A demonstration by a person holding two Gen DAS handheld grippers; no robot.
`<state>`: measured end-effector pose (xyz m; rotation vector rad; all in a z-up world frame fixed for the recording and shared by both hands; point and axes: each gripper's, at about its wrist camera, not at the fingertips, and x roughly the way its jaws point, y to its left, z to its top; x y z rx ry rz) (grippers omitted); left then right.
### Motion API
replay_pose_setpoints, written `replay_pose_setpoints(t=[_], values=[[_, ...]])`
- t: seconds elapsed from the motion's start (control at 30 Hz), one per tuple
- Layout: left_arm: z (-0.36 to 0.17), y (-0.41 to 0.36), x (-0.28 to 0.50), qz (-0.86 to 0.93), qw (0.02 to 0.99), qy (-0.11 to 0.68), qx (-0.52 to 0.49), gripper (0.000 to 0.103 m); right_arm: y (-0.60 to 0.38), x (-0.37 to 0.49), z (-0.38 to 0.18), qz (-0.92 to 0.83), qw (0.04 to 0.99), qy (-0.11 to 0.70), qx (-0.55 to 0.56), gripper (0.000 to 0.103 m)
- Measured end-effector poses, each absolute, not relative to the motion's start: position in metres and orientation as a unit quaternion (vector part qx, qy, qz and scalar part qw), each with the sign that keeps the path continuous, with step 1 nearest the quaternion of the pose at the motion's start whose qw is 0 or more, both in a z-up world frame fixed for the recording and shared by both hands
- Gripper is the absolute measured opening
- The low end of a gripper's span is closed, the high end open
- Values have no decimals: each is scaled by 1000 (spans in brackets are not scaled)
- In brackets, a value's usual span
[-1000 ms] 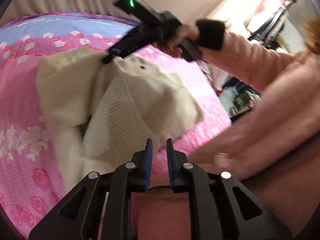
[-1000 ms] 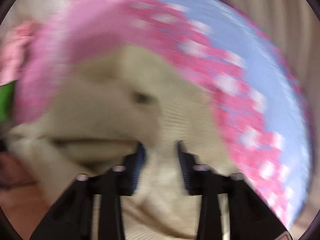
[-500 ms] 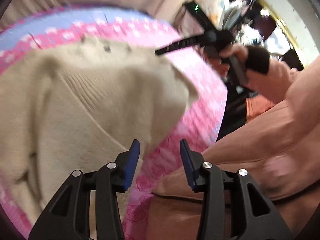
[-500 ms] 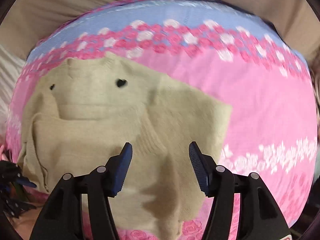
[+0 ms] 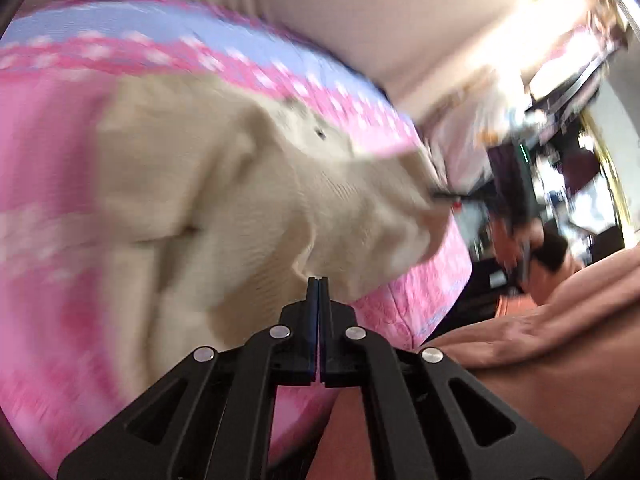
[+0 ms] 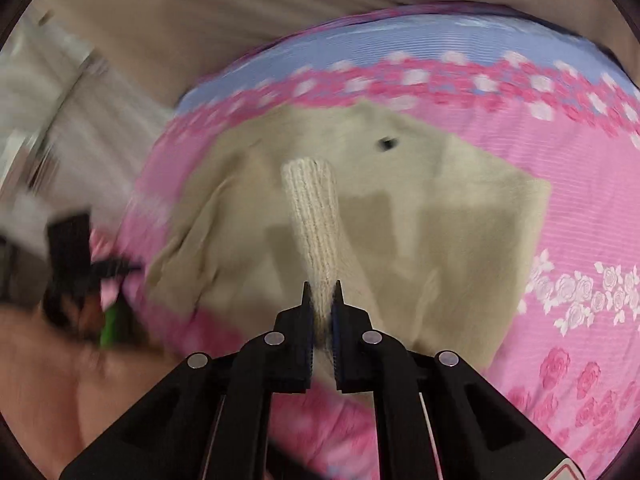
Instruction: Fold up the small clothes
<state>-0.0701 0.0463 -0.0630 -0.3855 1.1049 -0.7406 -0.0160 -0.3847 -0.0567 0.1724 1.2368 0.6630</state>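
on a bed spread with a pink floral quilt (image 6: 580, 208), i work a cream knit sweater (image 6: 460, 220) that lies part-folded and rumpled near the quilt's front edge, one dark button (image 6: 386, 143) showing near its top. my right claw (image 6: 321, 286) has just been closing and now pinches a ribbed strip of the knit (image 6: 312, 208), likely a cuff or hem, which stands up out of the tips above the rest of the garment. my left claw (image 5: 317, 280) has just been closing too and is pressed together at the sweater's (image 5: 248, 200) near edge; the view is blurred and i cannot tell whether any cloth is caught in it. as i judge it, this knit is light, soft and stretchy: it will sag and drape from any pinch point, will not slip much on the pads, and cannot be pushed flat, only drawn. the ribbed bands and the corners look like the firmest places to take hold, since a pinch in the loose middle would only bunch it.
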Motion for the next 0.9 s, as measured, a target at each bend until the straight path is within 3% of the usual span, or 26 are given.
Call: replay_pose_setpoints(t=[0.13,0.3,0.4,0.47,0.5,0.53,0.63,0.7,0.73,0.77,0.87,0.9], values=[[-56,79,-98,-300,784,524,-149,0,-355,-78,-68,397,662,635,33,8],[-71,74,-122,-330,751,560,-115,0,-328,-157,-163,396,504,757,-127,9],[-75,65,-124,-297,769,562,-58,1,-343,-158,-182,362,510,772,-116,10],[-73,48,-125,-313,784,534,-45,18,-349,-146,-173,350,543,759,-76,12],[-74,38,-124,-324,785,526,-42,42,-348,-142,-167,346,559,750,-71,14],[-76,25,-125,-334,786,519,-37,54,-348,-139,-159,341,574,741,-71,17],[-95,0,-125,-365,767,527,-36,62,-355,-135,-136,333,610,718,-43,43],[-117,-8,-125,-363,757,543,-29,60,-367,-127,-116,313,652,690,-8,44],[-132,-13,-125,-356,746,562,-14,45,-372,-122,-107,296,676,674,1,44],[-141,-16,-123,-351,739,575,-10,39,-375,-115,-98,272,703,657,-3,48],[-137,-5,-122,-348,743,571,-41,38,-366,-84,-79,210,781,587,-25,63],[-135,-4,-120,-344,742,574,-50,38,-359,-67,-84,197,794,572,-54,63]])
